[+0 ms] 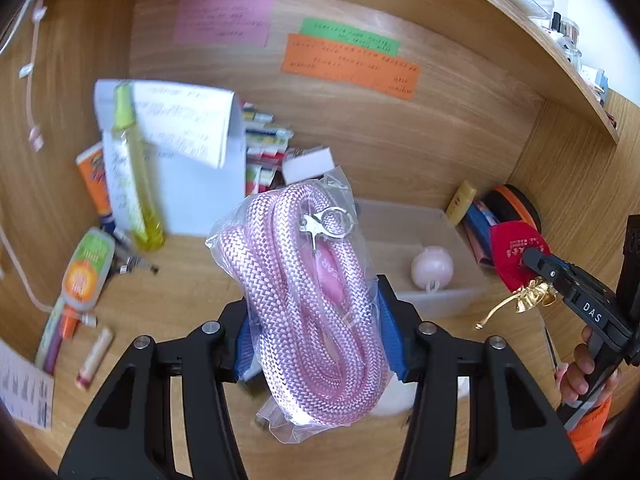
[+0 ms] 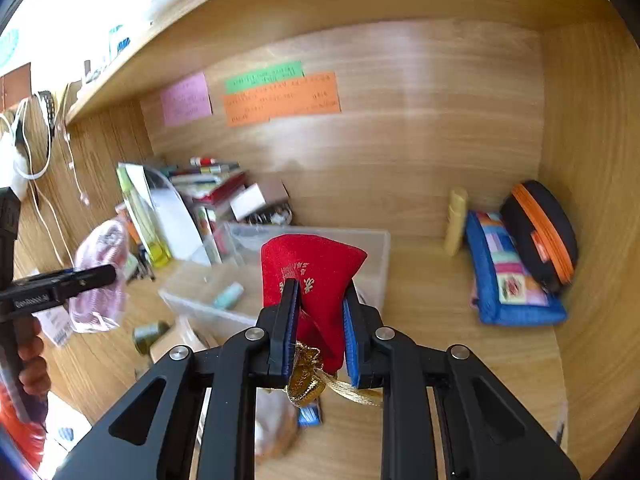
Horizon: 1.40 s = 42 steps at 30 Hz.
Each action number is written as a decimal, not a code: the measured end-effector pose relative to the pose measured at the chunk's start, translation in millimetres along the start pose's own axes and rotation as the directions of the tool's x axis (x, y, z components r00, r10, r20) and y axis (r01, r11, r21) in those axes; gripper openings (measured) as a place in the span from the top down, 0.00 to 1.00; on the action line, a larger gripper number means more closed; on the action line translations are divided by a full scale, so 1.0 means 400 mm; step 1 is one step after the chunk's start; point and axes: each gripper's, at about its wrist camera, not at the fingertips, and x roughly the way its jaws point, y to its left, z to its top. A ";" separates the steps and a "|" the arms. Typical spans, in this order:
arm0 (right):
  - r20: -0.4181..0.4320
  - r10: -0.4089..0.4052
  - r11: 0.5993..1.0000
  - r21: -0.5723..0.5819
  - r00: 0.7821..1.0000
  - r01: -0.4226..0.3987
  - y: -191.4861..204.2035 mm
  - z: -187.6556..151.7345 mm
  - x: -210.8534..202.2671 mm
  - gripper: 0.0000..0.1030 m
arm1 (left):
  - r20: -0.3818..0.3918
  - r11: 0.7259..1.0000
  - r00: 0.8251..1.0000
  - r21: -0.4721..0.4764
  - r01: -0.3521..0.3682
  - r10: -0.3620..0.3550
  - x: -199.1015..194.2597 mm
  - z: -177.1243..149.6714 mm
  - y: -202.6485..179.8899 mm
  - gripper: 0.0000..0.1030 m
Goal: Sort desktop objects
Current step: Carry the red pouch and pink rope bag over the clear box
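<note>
Tools both grip: left tool (image 1: 316,344) clamps bagged pink rope (image 1: 308,300), right tool (image 2: 320,320) red pouch (image 2: 310,276).

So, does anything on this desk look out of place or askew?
Yes. A yellow bottle leans tilted against papers at the back left, and a lip balm tube lies loose on the desk.

The rope (image 1: 308,312) is pale pink with a woven herringbone pattern, in clear plastic; the pouch (image 2: 316,276) is red with gold lettering and a gold ribbon (image 2: 308,384); the far wall carries pink (image 1: 224,18), green (image 1: 350,36) and orange (image 1: 352,66) notes; at right, a blue patchwork case (image 2: 512,276) and a black case (image 2: 540,232) with an orange zip.
</note>
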 end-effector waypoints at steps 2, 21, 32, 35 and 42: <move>0.008 0.013 1.000 0.006 1.000 -0.013 0.008 0.019 0.017 0.83 | 0.006 1.000 1.000 0.016 -0.003 0.003 0.014 0.019 -0.009 0.50; -0.075 0.049 0.999 0.020 0.996 -0.047 0.041 0.072 0.250 0.83 | -0.103 0.995 0.994 0.090 0.050 -0.041 0.259 0.102 -0.054 0.50; -0.197 0.027 1.000 0.016 0.980 -0.024 0.021 0.011 0.342 0.83 | -0.228 0.989 0.969 0.082 0.121 -0.100 0.382 0.060 -0.056 0.50; -0.221 0.017 1.000 -0.003 0.975 -0.018 0.029 0.003 0.357 0.83 | -0.236 0.986 0.968 0.118 0.116 -0.086 0.390 0.048 -0.071 0.49; -0.262 -0.003 0.999 -0.042 0.965 -0.008 0.048 -0.011 0.387 0.83 | -0.232 0.984 0.968 0.130 0.125 -0.092 0.392 0.051 -0.065 0.49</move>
